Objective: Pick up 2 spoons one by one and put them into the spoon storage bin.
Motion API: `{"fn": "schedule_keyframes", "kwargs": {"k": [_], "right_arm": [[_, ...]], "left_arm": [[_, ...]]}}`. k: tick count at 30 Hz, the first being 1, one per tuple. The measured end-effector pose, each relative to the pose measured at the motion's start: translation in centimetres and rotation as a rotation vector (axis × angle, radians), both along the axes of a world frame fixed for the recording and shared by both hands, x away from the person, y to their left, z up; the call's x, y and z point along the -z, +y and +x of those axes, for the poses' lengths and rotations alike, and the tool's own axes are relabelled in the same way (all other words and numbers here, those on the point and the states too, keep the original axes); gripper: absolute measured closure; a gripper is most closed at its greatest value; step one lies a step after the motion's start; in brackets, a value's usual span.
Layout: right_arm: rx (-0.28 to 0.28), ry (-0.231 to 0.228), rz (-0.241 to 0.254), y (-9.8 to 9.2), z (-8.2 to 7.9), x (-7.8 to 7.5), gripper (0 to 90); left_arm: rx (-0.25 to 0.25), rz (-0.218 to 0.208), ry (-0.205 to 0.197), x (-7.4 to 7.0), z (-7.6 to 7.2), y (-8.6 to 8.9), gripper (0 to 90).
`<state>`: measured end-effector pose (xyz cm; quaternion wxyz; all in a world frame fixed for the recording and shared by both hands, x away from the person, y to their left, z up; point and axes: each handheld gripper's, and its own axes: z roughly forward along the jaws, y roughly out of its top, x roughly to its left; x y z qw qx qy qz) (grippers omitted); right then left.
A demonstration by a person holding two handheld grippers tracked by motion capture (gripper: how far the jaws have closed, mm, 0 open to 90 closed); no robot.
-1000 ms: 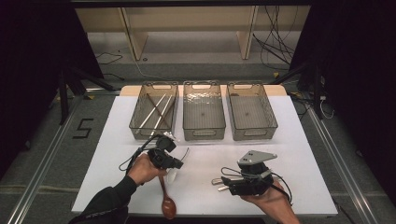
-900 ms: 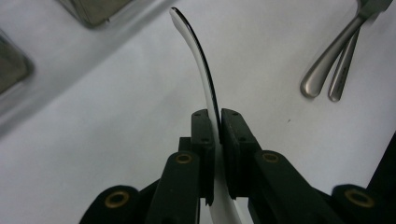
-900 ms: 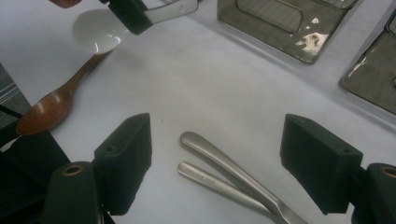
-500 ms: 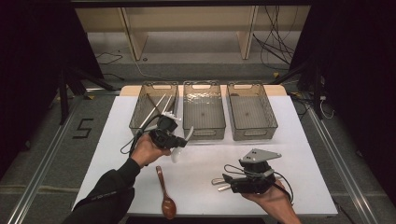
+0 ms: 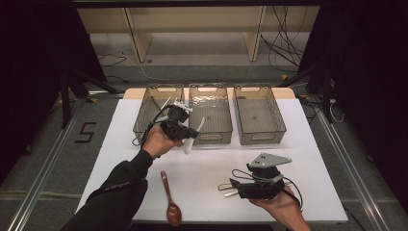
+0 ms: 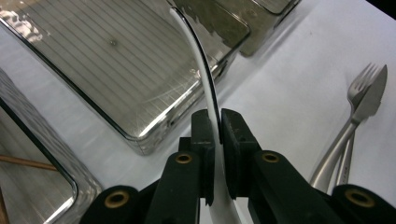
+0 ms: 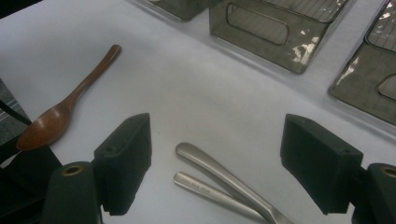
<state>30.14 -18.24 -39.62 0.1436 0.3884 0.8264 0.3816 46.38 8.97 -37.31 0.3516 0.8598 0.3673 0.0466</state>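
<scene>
My left gripper is shut on a white plastic spoon and holds it in the air over the near edge of the left bin and middle bin. In the left gripper view the jaws pinch the spoon's handle, which curves up over the middle bin. My right gripper rests low on the table at the near right, open. The handles of a steel fork and knife lie between its jaws, untouched.
A brown wooden spoon lies near the table's front edge. Three grey wire bins stand in a row at the back; the left one holds wooden sticks, and the right bin has a bare floor. The steel fork and knife lie on the white tabletop.
My left gripper has lifted the white spoon off the table and carried it up and away toward the bins. The right gripper has stayed where it was.
</scene>
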Motion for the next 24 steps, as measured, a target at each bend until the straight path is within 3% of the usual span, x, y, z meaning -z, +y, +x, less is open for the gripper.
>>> {"fn": "schedule_keyframes", "kwargs": {"k": [11, 17, 24], "right_arm": [[0.0, 0.001, 0.001, 0.0, 0.1, 0.0, 25.8], [-0.001, 0.003, 0.002, -0.1, 0.1, 0.0, 25.8], [-0.003, 0.004, 0.004, -0.1, 0.1, 0.0, 25.8]], "left_arm": [[-0.04, -0.034, -0.046, -1.2, 2.6, -0.1, 83.7], [-0.066, -0.032, -0.073, -1.5, 4.4, -0.5, 83.7], [-0.091, -0.013, -0.081, -0.7, 6.0, -1.2, 83.6]]}}
